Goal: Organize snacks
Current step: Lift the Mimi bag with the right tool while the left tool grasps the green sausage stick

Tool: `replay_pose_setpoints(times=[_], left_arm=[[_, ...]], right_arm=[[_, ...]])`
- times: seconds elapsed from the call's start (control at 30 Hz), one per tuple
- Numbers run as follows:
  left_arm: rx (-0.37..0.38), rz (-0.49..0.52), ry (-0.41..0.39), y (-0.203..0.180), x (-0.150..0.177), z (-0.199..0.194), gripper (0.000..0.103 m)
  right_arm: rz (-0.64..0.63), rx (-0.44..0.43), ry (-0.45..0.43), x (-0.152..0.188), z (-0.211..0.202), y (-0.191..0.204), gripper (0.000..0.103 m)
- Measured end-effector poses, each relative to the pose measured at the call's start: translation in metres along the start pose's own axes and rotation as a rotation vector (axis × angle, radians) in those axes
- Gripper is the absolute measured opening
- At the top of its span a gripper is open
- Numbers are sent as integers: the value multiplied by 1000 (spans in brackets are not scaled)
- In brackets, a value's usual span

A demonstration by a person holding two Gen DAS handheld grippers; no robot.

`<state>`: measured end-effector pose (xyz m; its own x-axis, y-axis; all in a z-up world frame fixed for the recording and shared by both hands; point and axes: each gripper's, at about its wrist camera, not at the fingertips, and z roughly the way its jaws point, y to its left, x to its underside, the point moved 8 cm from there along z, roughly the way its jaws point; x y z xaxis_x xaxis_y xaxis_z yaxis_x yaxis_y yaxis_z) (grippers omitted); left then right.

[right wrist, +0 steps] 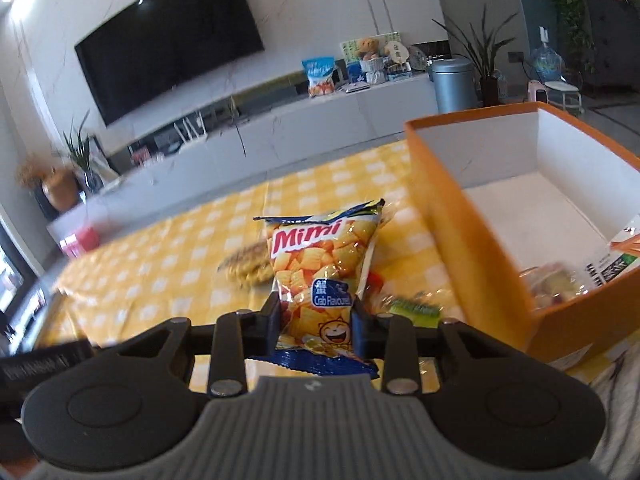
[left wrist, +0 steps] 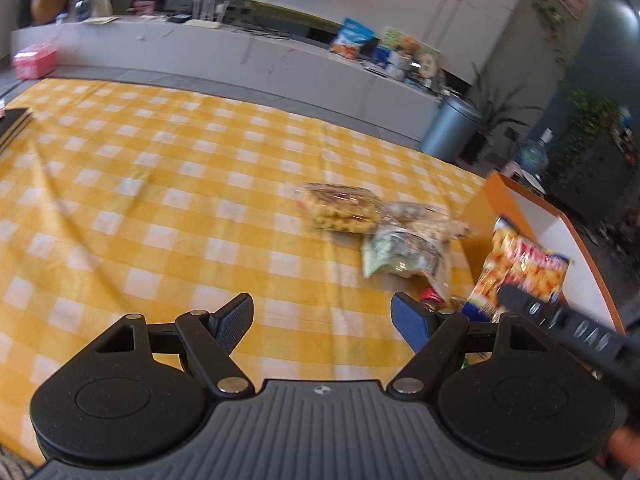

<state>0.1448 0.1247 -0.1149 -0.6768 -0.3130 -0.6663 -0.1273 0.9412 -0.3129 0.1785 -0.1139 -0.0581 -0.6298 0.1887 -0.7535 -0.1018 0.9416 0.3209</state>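
Right gripper [right wrist: 316, 312]: my fingers are clamped on the lower half of the chip bag [right wrist: 324, 276], one on each side. I hold it low so the top stands upright and the bag hangs clear of the tablecloth [right wrist: 168, 264].

Chip bag, place: centre of the right wrist view, lifted above the table, just left of the orange box [right wrist: 472, 240]. In the left wrist view it shows at the right edge, in front of the box wall.

Orange box: right side of the right wrist view, open top, white inside. A few packets [right wrist: 560, 280] already lie in its near corner, so I judge this is where the snacks go.

Left gripper [left wrist: 322, 320]: fingers wide apart, holding nothing, over bare tablecloth in the lower middle of its frame. I keep it open and out of the way, ready for the next packet.

Loose snacks: a waffle pack [left wrist: 340, 212] and a clear wrapped packet [left wrist: 404, 252] lie together on the cloth, right of centre in the left view, near the box.

Next, as I judge it: carry the bag right, over the box rim, then let go.
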Motion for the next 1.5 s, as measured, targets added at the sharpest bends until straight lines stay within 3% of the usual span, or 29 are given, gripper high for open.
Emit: replay_pose_setpoints(times=[0.2,0.47,0.63,0.8,0.93,1.1,1.13,1.37,1.5], left_arm=[[55,102,8,-47,11,11,92],[179,259,75,-112,45,36,92],[218,333,125,-136,60,48,92],[243,325,239,-144,80,65,91],[210,330,287,-146,93,79,77],[145,384,294,-149,103,86,47],[113,413,285,-150,105,86,35],[104,337,295,-141,100,82,26],[167,290,295,-138,92,60,26]], right_arm=[[70,-2,-89,-29,-29,-51,32],[143,-80,-180,-44,-51,-81,32],[214,-84,-192,-48,-49,-99,32],[234,-69,-165,-45,-40,-104,32],[226,-70,-161,-44,-38,-102,32],[222,-70,-155,-46,-36,-106,32],[221,-65,-153,-46,-36,-107,32],[201,-57,-180,-45,-41,-103,32],[216,-48,-217,-50,-48,-114,32]])
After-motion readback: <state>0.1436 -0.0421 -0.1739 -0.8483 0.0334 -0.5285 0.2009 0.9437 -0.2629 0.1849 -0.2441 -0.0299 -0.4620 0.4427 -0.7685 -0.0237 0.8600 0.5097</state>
